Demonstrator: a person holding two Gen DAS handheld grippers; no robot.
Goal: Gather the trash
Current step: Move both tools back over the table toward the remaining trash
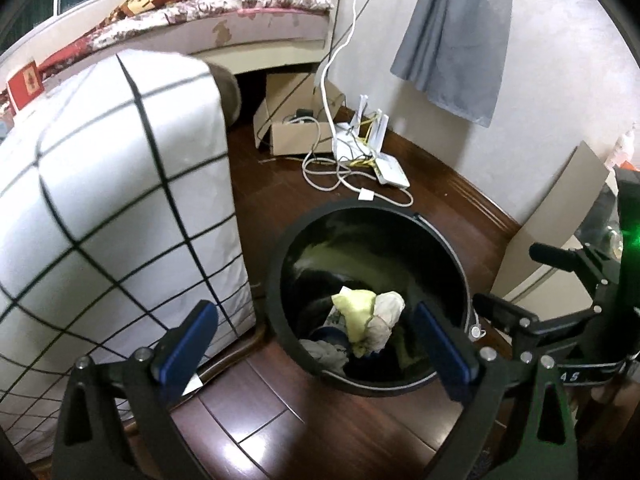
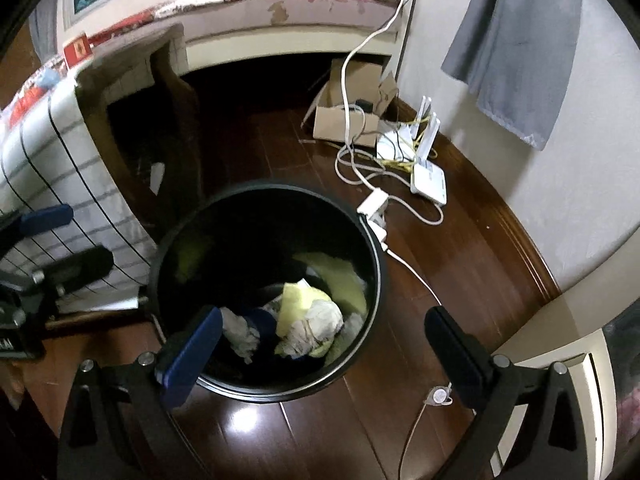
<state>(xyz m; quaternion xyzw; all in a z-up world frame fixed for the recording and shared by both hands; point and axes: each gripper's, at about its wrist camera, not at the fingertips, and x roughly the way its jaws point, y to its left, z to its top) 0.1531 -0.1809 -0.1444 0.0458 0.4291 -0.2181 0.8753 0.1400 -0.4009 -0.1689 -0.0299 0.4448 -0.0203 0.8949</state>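
A round black bin (image 1: 370, 292) stands on the dark wooden floor (image 1: 280, 412), and both grippers hang above it with nothing between their fingers. The left gripper (image 1: 316, 344) has its blue-padded fingers (image 1: 188, 344) spread wide, one over the floor to the left of the bin and the other over the bin's right rim. The right gripper (image 2: 332, 354) is spread just as wide, its left finger over the near rim of the bin (image 2: 266, 292) and its right finger above the floor to the right. Inside the bin lies the trash: a crumpled yellow paper (image 1: 354, 312) touching a crumpled white wad (image 1: 386, 316), with more white scraps beside them. To the left of the bin hangs a white cloth with a black grid (image 1: 120, 208). Farther off, near the wall, sit a cardboard box (image 1: 298, 120), white cables (image 1: 340, 168) and a white router (image 1: 390, 170). A grey cloth (image 1: 452, 40) hangs on the wall.
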